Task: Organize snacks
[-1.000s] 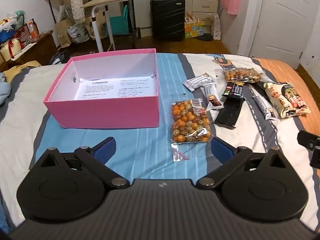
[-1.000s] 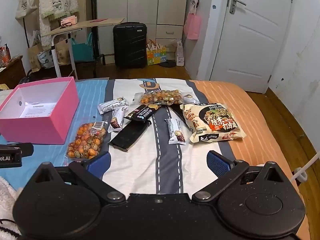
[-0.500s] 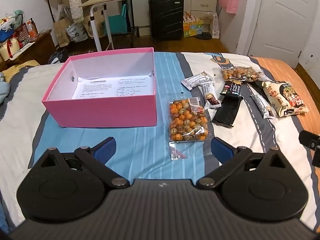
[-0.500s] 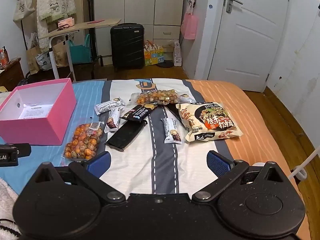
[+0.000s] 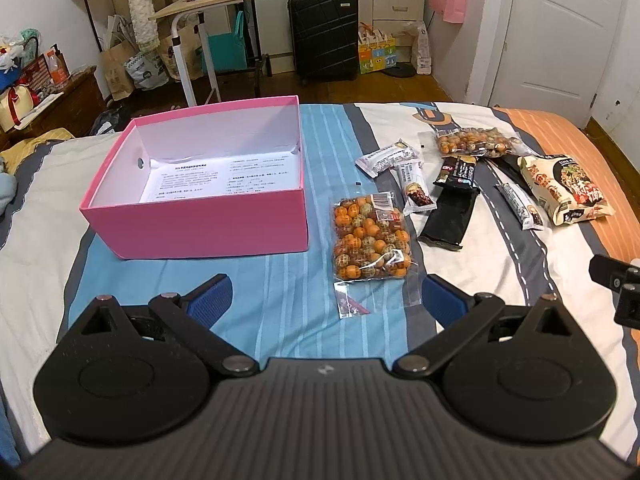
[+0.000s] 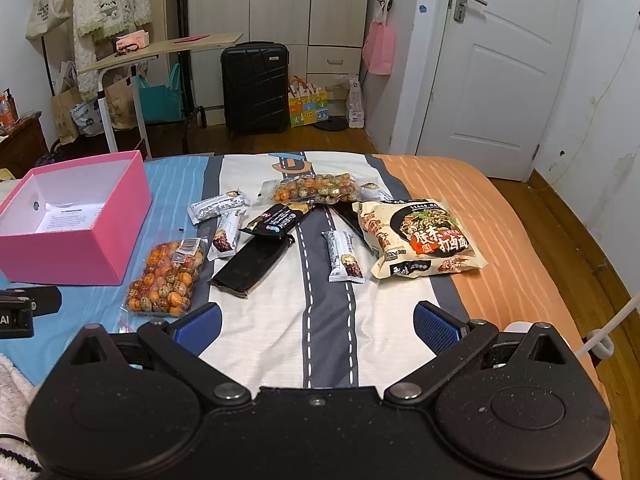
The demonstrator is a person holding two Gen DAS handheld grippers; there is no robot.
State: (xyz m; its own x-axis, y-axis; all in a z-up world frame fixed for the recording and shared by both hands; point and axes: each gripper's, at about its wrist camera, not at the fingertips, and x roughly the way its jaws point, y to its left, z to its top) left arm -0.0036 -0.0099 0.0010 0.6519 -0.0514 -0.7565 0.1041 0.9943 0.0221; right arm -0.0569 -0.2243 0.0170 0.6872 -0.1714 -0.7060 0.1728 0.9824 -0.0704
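An open pink box [image 5: 200, 224] [image 6: 68, 252] with a printed sheet inside sits on the bed at the left. To its right lie several snacks: a clear bag of orange speckled balls [image 5: 370, 240] [image 6: 166, 276], a second such bag [image 5: 472, 145] [image 6: 316, 190], white bars [image 5: 386, 157] [image 6: 344, 258], black packets [image 5: 450, 218] [image 6: 252, 264] and a noodle pack [image 5: 564, 188] [image 6: 420, 238]. My left gripper [image 5: 326, 300] hovers open just short of the near ball bag. My right gripper [image 6: 318, 326] is open above the bedsheet, with nothing between its fingers.
The bed [image 6: 320, 340] has a striped sheet; its orange right edge [image 6: 540, 280] drops to a wooden floor. Beyond the foot stand a black suitcase [image 6: 256, 88], a side table [image 6: 160, 50], bags and a white door [image 6: 508, 68].
Both grippers have drawn back and risen slightly, so the box and snacks sit a little farther away. Nothing on the bed has moved.
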